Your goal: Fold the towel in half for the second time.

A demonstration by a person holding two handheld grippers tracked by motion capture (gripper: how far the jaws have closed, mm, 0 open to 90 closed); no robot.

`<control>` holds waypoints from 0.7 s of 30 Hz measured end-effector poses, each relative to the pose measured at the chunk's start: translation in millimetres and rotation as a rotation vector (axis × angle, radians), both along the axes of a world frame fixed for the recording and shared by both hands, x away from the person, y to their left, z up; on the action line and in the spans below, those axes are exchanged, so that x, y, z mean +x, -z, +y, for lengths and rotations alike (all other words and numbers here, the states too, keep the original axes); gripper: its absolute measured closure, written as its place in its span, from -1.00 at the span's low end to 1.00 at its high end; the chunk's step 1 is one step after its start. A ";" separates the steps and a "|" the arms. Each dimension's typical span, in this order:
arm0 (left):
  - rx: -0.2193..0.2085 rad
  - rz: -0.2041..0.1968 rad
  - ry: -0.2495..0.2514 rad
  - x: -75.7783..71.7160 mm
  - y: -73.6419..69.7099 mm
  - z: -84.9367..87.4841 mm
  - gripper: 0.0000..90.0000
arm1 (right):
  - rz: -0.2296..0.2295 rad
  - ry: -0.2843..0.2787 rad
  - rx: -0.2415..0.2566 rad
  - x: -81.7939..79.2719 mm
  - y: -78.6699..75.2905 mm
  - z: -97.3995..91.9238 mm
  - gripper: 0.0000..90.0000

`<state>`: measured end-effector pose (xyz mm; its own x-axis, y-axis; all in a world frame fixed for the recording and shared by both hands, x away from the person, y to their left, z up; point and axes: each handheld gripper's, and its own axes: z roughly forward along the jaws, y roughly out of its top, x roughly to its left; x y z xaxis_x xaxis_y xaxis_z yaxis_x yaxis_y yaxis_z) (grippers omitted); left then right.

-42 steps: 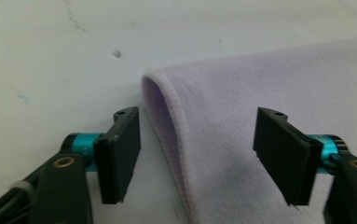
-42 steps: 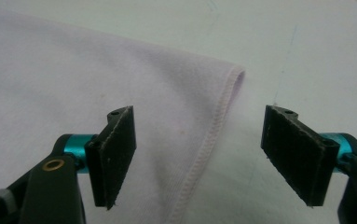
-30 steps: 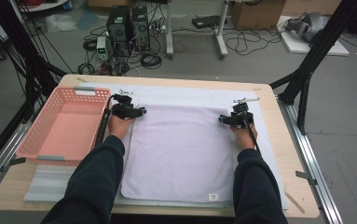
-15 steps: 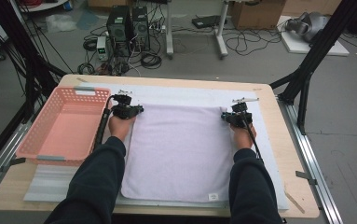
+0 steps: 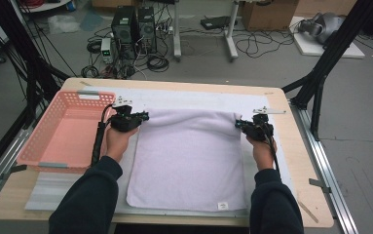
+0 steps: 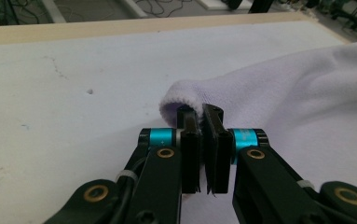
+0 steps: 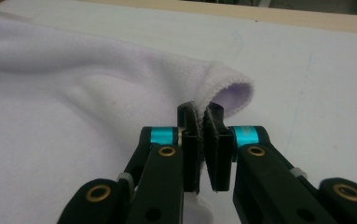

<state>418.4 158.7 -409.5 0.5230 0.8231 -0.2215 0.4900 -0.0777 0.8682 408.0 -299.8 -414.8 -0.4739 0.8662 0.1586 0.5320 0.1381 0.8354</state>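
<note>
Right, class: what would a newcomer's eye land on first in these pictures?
A large pale lilac terry towel spread across the table's middle, each far corner pinched by black hand-held tongs, the left tongs and the right tongs. Left of it sits a salmon-pink plastic basket.

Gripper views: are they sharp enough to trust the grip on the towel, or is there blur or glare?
Left gripper view: towel corner and left gripper sharp, light even, no glare. Right gripper view: right gripper crisp on the hem, near towel soft and a bit washed out. High view: soft overall, table evenly lit, shadows faint.
</note>
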 end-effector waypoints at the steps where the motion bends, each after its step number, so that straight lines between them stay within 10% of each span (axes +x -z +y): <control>1: -0.006 -0.008 0.000 -4.2 -2.3 0.2 0.90 | 0.010 -0.007 -0.006 -3.7 -1.7 0.0 0.91; 21: -0.077 -0.006 0.078 -67.7 2.7 14.8 0.90 | -0.035 -0.107 -0.017 -67.3 -2.7 -8.9 0.90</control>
<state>350.7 173.5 -412.2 0.5862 0.7604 -0.2796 0.4800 -0.0479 0.8760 340.7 -308.7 -412.2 -0.5692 0.8125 0.1259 0.4838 0.2071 0.8503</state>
